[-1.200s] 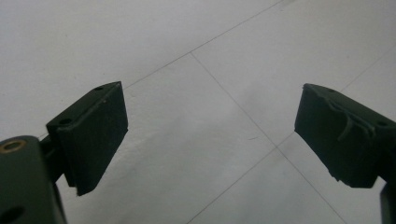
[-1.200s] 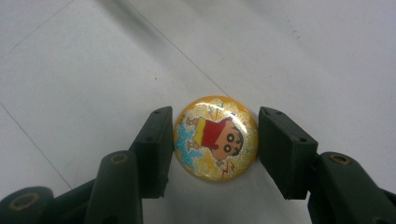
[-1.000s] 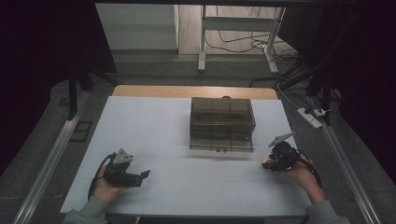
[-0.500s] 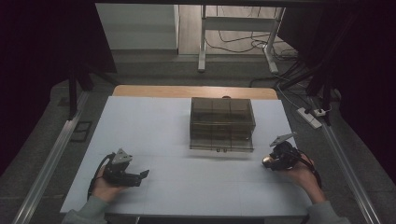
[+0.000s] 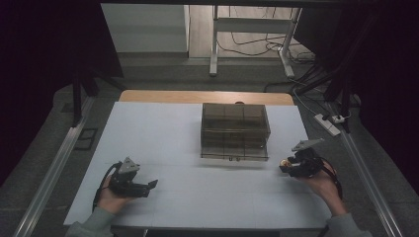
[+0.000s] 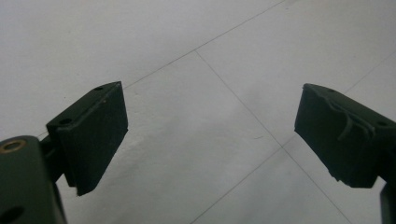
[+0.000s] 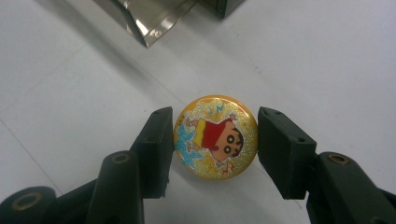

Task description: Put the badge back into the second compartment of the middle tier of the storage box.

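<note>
- The right gripper (image 7: 215,140) has its fingers (image 7: 156,149) clenched on a round yellow cartoon badge (image 7: 215,136), one pad against each side of its rim.
- In the right gripper view the badge lies flat between the pads with its printed face up, showing a figure in a red shirt on a glittery yellow ground, above the white bench (image 7: 70,93).
- In the high view the right gripper (image 5: 286,165) sits at the right side of the bench (image 5: 163,128), held in the person's right hand (image 5: 323,180), and the badge (image 5: 283,162) shows as a small yellow spot at its tip.
- A smoky transparent plastic organiser box (image 5: 235,131) stands in the middle of the bench, just to the left of the right gripper and apart from it; its corner (image 7: 154,18) shows at the top of the right gripper view.
- The left gripper (image 5: 146,186) rests near the front left of the bench in the person's left hand (image 5: 111,200), well apart from the box.
- In the left gripper view its fingers (image 6: 93,135) are released, spread wide with bare white bench between them.
</note>
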A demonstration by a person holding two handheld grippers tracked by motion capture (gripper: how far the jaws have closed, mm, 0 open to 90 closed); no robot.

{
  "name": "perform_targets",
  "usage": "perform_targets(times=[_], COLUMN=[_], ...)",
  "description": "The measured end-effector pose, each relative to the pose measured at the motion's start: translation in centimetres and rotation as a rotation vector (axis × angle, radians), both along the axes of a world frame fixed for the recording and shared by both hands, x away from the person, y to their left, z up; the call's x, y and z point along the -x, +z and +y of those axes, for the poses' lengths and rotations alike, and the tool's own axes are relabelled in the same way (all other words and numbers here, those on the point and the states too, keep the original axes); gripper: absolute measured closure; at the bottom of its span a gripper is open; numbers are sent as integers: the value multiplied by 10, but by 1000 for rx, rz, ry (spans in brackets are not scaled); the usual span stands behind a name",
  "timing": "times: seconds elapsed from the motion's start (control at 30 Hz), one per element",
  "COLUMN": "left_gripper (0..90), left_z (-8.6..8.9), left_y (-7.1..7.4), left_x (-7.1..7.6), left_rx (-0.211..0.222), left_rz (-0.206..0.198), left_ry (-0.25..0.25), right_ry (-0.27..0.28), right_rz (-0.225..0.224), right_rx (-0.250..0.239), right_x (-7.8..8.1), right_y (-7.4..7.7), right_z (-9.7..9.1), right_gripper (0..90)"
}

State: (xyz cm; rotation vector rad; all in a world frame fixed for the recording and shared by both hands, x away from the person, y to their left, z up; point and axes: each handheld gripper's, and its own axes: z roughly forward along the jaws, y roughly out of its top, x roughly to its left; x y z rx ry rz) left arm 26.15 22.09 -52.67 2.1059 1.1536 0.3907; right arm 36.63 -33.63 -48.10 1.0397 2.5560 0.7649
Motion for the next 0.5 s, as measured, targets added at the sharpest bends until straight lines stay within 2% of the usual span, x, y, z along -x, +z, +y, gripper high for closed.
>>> perform_targets(times=[0.13, 0.17, 0.3, 0.5], left_gripper=[97, 97, 97, 98], left_z=[0, 0, 0, 0], left_y=[0, 0, 0, 0], left_x=[0, 0, 0, 0], left_rx=[-1, -1, -1, -1], left_rz=[1, 1, 3, 1], left_ry=[-1, -1, -1, -2], right_ry=[-15, -16, -20, -22], right_rz=[-17, -38, -71, -117], right_rx=[-35, -65, -109, -145], right_x=[1, 2, 3, 5], right_y=[4, 6, 12, 16], right_z=[-2, -4, -7, -7], right_gripper=[475, 475, 475, 475])
